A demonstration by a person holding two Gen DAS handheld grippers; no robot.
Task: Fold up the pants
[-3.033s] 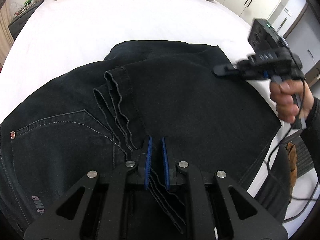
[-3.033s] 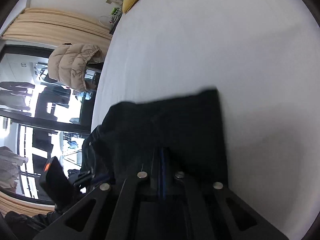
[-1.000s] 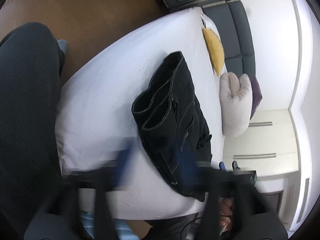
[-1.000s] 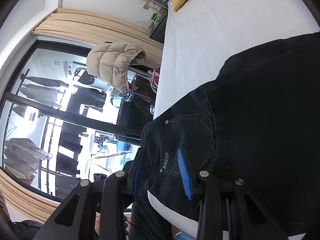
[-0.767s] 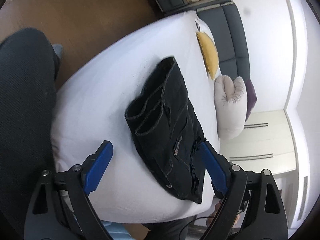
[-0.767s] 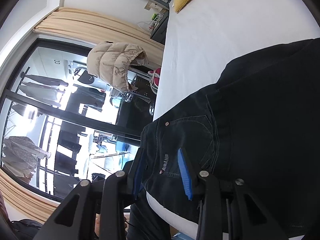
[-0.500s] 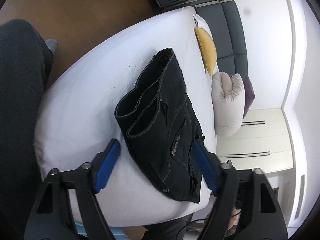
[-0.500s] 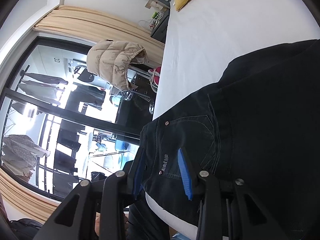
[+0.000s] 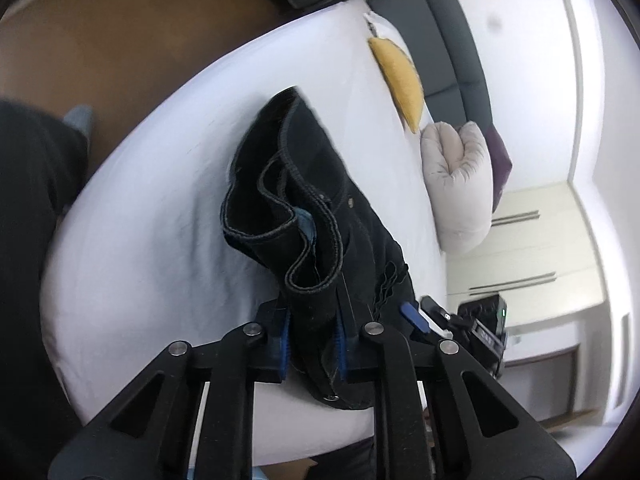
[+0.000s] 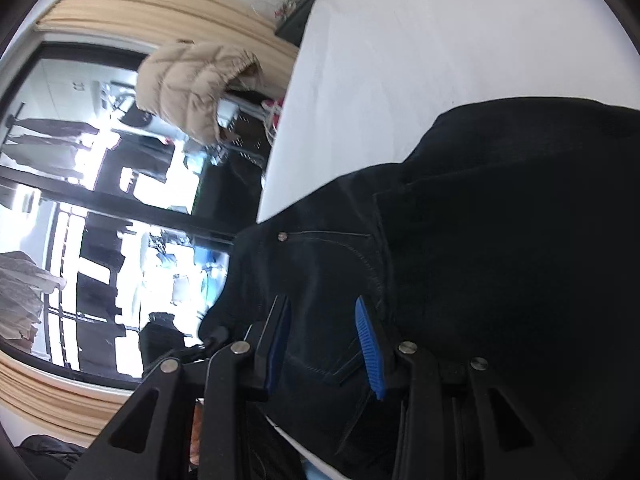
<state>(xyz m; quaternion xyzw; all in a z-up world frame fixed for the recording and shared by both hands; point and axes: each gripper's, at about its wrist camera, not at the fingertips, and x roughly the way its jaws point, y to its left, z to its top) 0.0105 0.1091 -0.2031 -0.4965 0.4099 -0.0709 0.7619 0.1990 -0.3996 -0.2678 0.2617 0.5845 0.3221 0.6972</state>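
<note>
Left gripper (image 9: 311, 344) was closing, its blue pads pinching the waistband corner of the folded black denim pants (image 9: 320, 216) at the near edge of the white-sheeted bed (image 9: 160, 208). Right gripper (image 10: 326, 344) stood partly open astride the pants' back pocket, pads not visibly pressing. A yellow cushion (image 9: 400, 80) lay farther back.

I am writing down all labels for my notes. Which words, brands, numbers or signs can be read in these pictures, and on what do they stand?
No text can be read in either view.
pants: only stitching and rivets show, with no legible label.
small screen on the black device: it has some marks, too small and blurred to read.
</note>
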